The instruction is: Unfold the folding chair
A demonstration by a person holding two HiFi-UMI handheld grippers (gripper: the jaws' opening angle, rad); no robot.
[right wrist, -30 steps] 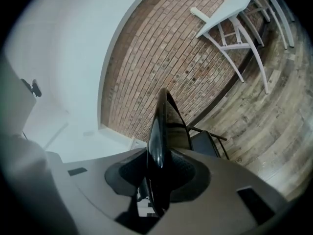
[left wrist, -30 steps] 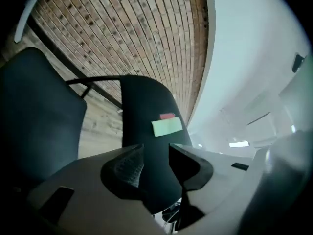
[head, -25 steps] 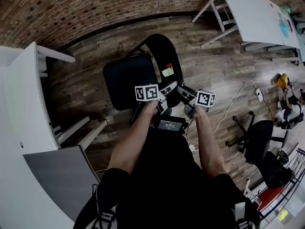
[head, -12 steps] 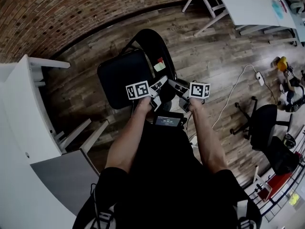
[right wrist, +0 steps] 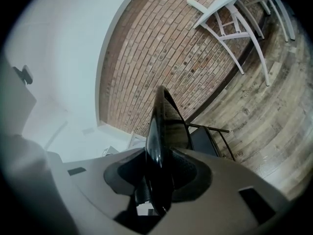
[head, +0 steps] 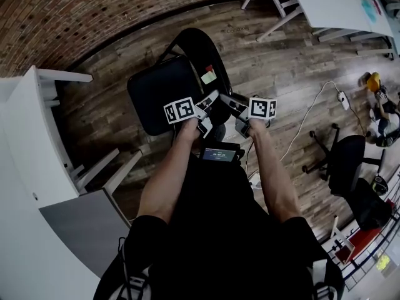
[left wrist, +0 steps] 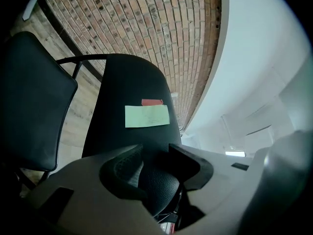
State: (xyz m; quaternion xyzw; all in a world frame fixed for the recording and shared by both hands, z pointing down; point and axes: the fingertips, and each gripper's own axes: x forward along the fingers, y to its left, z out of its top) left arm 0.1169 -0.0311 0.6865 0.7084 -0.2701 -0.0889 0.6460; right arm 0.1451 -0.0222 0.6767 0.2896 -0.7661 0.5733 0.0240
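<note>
**Fig.** Folding chair (head: pixel 164 95) on the plank floor (head: pixel 281 74), just ahead of the person, brick wall (head: pixel 94 17) beyond. The seat (left wrist: pixel 29 102) stands swung away from the backrest (left wrist: pixel 127 87), so the chair reads as open or nearly so.

Left claw (left wrist: pixel 156 166) pinches the padded top rim of the backrest, below the green note (left wrist: pixel 146 116). Right claw (right wrist: pixel 159 173) pinches the same rim further along, seen edge-on w/ a pad on each face.

Handling (est.): the metal tube frame (right wrist: pixel 208 128) looks stiff & fairly heavy, so the chair should move as one rigid piece w/o flexing. The vinyl-like padding is smooth & gives a little, so a pinch may creep. The top rim looks like the best hold — max. leverage about the hinge. The legs may skid on the smooth floor. The seat prob. needs pressing down near its front edge to settle fully.
</note>
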